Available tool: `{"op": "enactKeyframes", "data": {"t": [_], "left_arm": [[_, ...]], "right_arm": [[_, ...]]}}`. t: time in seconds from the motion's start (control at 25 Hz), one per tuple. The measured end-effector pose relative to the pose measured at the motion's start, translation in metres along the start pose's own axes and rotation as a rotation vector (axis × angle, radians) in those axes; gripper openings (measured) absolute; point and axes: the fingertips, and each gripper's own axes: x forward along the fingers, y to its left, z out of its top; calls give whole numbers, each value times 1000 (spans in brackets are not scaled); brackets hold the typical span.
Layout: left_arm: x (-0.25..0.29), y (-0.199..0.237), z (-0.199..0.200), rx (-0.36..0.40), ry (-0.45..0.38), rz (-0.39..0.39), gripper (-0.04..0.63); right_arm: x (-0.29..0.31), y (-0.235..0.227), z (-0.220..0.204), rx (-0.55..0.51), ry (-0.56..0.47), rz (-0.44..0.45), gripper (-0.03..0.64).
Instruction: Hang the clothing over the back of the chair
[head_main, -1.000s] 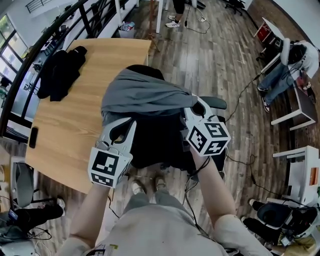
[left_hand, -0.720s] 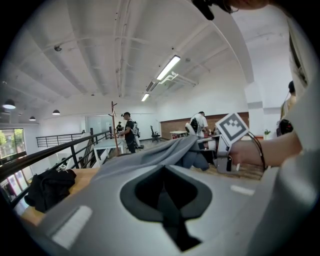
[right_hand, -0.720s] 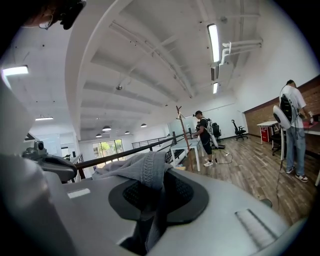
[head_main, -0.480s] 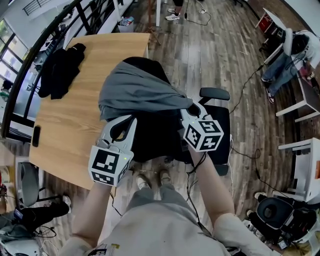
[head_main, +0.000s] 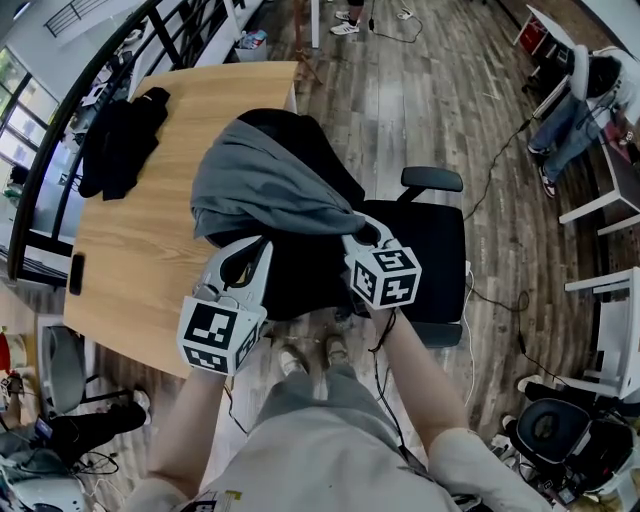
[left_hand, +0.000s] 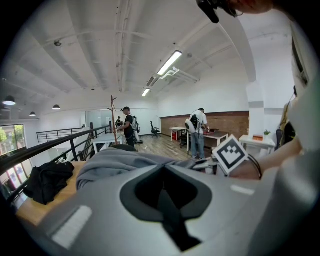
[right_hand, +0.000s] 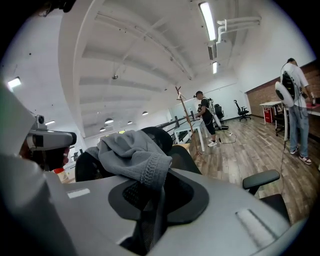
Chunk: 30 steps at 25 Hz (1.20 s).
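Observation:
A grey garment (head_main: 262, 185) lies draped over the back of a black office chair (head_main: 425, 250), bunched toward the table side. My right gripper (head_main: 368, 230) is shut on the garment's ribbed end in front of the chair back; the hem (right_hand: 150, 172) shows pinched between its jaws. My left gripper (head_main: 255, 246) sits just below the garment's near fold, jaws shut with nothing between them. In the left gripper view the grey garment (left_hand: 125, 160) rises right beyond the closed jaws, and the right gripper's marker cube (left_hand: 230, 154) shows beside it.
A wooden table (head_main: 150, 230) stands left of the chair, with a black garment (head_main: 120, 135) and a dark phone (head_main: 77, 273) on it. The chair's armrest (head_main: 432, 180) juts right. Cables trail across the wooden floor. People stand at desks far back.
My right gripper has come down and leftward with the garment's end, pulling the cloth lower over the chair back. The left gripper sank a little.

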Motion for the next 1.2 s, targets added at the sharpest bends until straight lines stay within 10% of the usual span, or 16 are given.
{"op": "enactKeyframes", "data": {"t": [0.72, 1.2], "left_arm": [[-8, -11, -13, -45, 14, 13, 2], [-29, -12, 11, -67, -37, 33, 2]], "right_arm": [[0, 31, -67, -6, 170, 175, 403], [-52, 41, -13, -76, 102, 191, 341]]}}
